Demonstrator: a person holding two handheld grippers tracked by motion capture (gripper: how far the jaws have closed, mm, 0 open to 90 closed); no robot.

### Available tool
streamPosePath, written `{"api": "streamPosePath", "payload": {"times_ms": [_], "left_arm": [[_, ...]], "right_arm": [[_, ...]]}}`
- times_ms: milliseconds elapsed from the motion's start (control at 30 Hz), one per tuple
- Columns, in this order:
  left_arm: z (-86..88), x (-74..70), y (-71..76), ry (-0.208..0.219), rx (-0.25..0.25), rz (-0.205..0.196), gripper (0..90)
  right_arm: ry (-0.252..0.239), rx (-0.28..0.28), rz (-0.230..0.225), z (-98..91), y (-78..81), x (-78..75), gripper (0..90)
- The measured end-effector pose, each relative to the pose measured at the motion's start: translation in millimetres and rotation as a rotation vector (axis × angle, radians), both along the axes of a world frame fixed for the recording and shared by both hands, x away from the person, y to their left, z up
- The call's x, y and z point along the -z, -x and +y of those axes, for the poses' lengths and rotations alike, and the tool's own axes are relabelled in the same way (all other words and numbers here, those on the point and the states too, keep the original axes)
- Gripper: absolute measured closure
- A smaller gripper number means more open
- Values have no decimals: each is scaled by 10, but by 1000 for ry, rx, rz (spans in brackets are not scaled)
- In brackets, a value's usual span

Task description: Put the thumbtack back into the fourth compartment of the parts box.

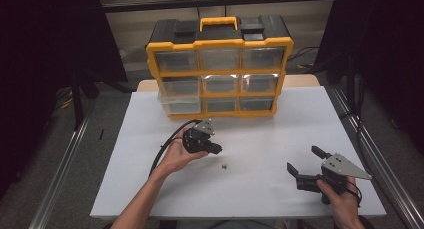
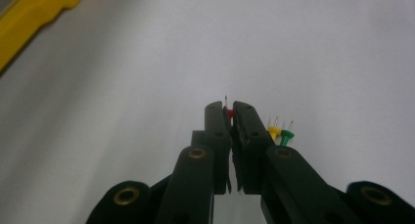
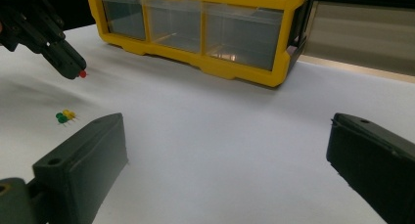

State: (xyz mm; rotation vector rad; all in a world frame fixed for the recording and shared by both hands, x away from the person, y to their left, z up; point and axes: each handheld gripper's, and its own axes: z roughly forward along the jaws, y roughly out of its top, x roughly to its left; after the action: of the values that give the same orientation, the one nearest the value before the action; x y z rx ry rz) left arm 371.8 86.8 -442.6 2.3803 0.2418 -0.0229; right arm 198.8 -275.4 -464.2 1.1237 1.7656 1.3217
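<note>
White paper covers the table [image 1: 280, 134], and a yellow drawer cabinet [image 1: 220, 64] stands at its far edge, upper middle of the high view, with dark curtains to either side. All nine clear drawers look pushed in; what they hold cannot be made out.

Left of centre in that view, the left gripper [image 1: 216, 149] is held in a hand [image 1: 177, 156] above the paper. In the left gripper view its jaws are pressed almost together on a red pin [image 2: 229, 111], whose metal point sticks up between the tips at mid-frame. The right gripper view confirms it: at upper left the red head peeks from the tip of that gripper, clear of the paper.

Two more pins lie on the paper: a yellow pin [image 2: 274, 131] and a green pin [image 2: 288, 136], touching or nearly so, just right of the jaws in the left gripper view and at left middle of the right gripper view. In the high view they are a small speck just below and right of the left gripper.

The right gripper [image 1: 306, 165] sits at lower right of the high view, jaws spread wide with nothing between them, pointing toward the middle of the table.

As a judgement, the work seems to be gathering pins, probably into a drawer. One pin is picked up and lifted. Left to do: carry it to its place, likely with a drawer to be opened first, perhaps by the idle gripper, then fetch the other two.
</note>
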Motion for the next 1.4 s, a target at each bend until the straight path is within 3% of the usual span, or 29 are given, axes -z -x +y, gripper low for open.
{"api": "streamPosePath", "payload": {"times_ms": [100,267,633,767,933,1000,1200,1233,1400], "left_arm": [[16,-41,43,39,-28,-21,860],[37,-106,72,59,-21,-35,859],[146,-264,108,164,-53,-80,859],[191,-319,122,212,-82,-78,859],[223,-379,158,246,-112,-111,859],[236,-403,174,282,-139,-106,859],[331,-502,174,323,-154,-131,859],[346,-514,180,348,-166,-132,859],[433,-588,177,362,-170,-149,859]], "right_arm": [[-1,-4,1,-5,1,-1,14],[-4,-4,0,1,2,-3,14],[-3,-1,-3,-8,0,-2,14],[-5,-1,-4,-7,2,-2,14],[-7,-2,-4,-4,2,-3,13],[-8,-1,-4,-2,4,-4,14],[-6,-1,-6,-7,0,-3,14],[-6,-1,-6,-5,0,-3,14],[-8,3,-7,-2,2,-5,14]]}}
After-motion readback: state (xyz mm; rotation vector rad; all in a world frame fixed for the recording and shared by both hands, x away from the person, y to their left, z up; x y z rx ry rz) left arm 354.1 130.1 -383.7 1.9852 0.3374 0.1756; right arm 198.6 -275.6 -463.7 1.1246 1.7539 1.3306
